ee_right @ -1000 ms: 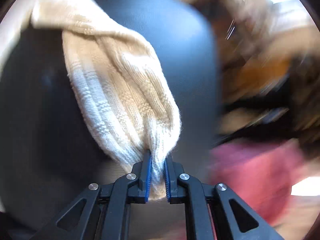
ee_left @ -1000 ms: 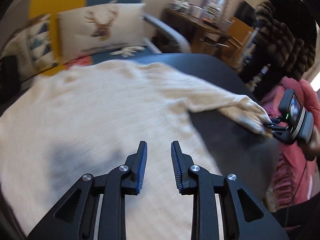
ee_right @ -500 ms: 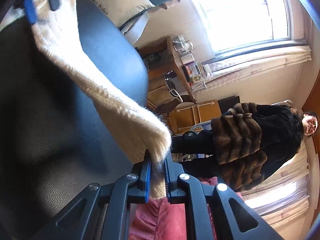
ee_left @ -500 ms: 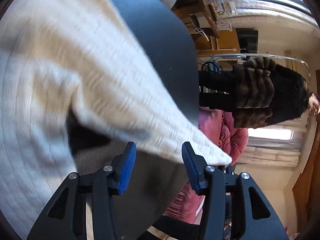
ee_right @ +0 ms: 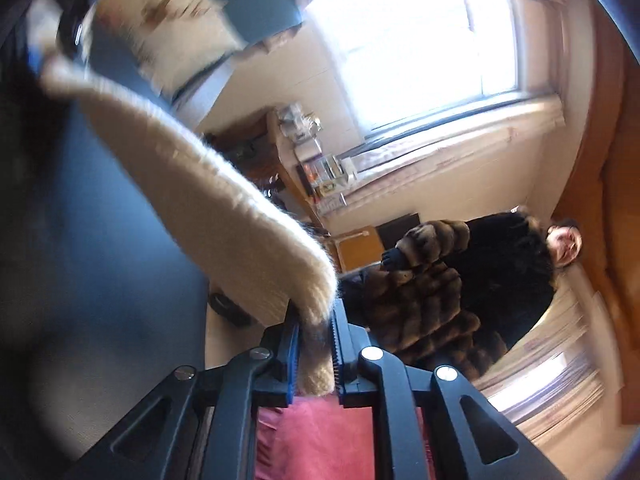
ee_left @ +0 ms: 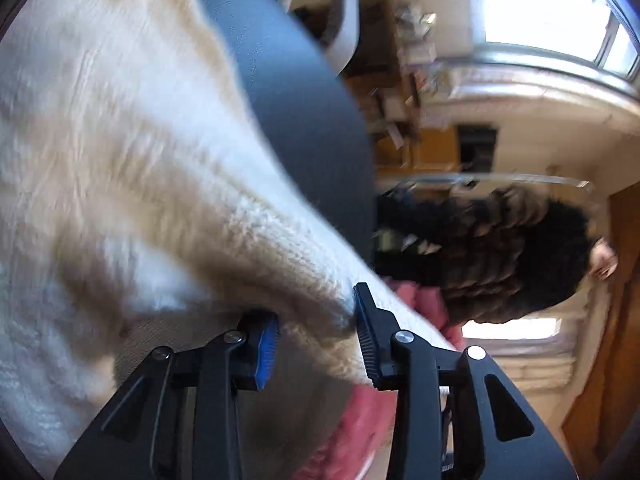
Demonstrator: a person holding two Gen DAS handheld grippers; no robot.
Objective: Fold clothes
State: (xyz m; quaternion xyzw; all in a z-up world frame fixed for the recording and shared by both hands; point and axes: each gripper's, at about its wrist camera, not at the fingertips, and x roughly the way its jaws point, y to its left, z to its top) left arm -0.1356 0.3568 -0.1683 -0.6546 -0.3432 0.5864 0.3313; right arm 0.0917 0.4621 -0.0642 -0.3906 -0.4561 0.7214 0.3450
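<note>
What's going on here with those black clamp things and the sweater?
A person is folding a cream sweater on a dark table, with a clamp tool in each hand. The right tool pinches the cuff of a sleeve and holds it lifted off the table. The left tool straddles the same sleeve nearer the body, its jaws closing around the knit. Another person in a fur coat stands by the window.

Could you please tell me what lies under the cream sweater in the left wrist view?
The cream sweater lies on a dark table, bare past the knit's edge. Under the lifted sleeve the tabletop shows in shadow. Anything beneath the sweater's body is covered.
</note>
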